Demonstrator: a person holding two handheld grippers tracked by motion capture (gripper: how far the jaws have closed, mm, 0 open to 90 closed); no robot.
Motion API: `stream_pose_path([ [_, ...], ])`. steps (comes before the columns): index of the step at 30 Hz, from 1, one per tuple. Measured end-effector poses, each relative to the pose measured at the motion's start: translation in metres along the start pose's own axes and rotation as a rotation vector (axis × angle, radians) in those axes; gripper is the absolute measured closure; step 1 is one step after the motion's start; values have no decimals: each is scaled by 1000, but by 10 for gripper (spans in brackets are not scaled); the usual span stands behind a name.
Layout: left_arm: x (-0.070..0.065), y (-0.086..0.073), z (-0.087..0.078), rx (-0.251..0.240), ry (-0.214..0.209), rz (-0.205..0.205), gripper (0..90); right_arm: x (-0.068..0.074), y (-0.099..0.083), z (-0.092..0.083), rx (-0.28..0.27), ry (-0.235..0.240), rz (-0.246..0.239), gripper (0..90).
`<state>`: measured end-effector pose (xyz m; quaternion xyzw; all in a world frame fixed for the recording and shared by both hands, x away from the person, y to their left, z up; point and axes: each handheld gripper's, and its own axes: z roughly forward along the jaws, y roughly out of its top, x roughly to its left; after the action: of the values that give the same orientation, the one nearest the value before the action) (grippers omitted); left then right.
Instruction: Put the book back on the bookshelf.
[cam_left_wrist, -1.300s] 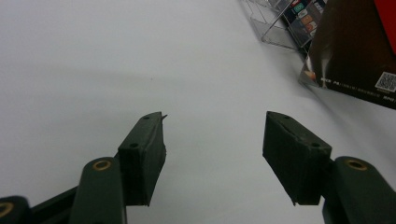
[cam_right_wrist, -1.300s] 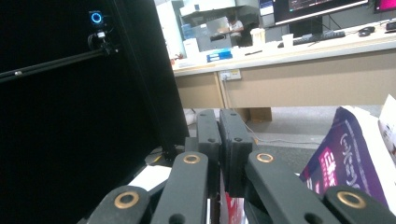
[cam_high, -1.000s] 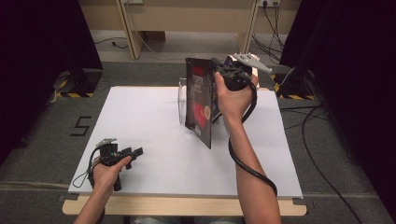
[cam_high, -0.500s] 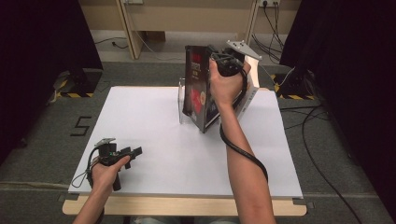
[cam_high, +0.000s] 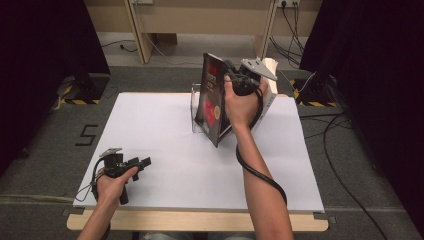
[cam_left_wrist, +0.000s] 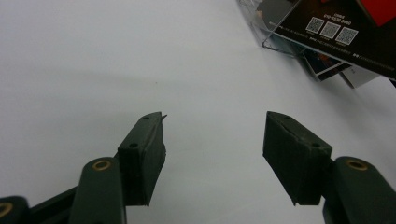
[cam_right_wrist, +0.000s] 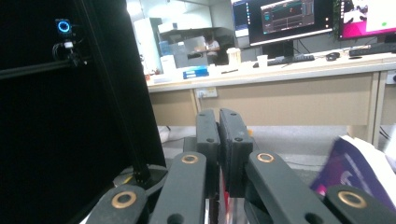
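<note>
Book (cam_high: 212, 100): dark cover, red marks, held above the bench's far middle, beside a clear stand (cam_high: 196, 114).
Axis: long side near upright, top leaning away, lower corner toward the bench.
Bench (cam_high: 165, 140): white top, wooden front edge.
Room: grey floor, black curtains, desks beyond.
Right hand-held gripper (cam_high: 235, 82): clenched on the book.
Left hand-held gripper (cam_left_wrist: 212, 140): released, resting near left.

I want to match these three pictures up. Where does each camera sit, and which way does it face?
High view: above the person's side, looking forward and down on the table; both forearms, left gripper and right gripper on the book show.
Left gripper view: rides the left gripper, facing low across the table; open jaws show.
Right gripper view: rides the right gripper, facing level toward desks and monitors; closed jaws show.
Shared: the high and left gripper views both show the book and clear stand.
</note>
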<state>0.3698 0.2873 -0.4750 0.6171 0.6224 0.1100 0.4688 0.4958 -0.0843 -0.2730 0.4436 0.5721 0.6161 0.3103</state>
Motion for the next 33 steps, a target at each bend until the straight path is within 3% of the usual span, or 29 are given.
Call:
stream_pose_path([
  [5, -2, 0, 0, 4, -4, 4, 380, -2, -6, -27, 53, 15, -15, 870],
  [11, -3, -1, 1, 4, -6, 0, 379, -9, -19, -60, 93, 49, 5, 865],
  [16, -5, -1, 2, 3, -8, 4, 380, -14, -27, -76, 125, 73, 32, 841],
  [24, -5, -1, 1, 1, -10, -1, 380, -20, -39, -71, 222, 82, 83, 712],
  [28, -4, -1, 2, 2, -9, -1, 381, -24, -42, -70, 248, 61, 101, 703],
  [33, -5, -1, 2, 1, -11, 2, 381, -30, -44, -72, 269, 6, 117, 617],
])
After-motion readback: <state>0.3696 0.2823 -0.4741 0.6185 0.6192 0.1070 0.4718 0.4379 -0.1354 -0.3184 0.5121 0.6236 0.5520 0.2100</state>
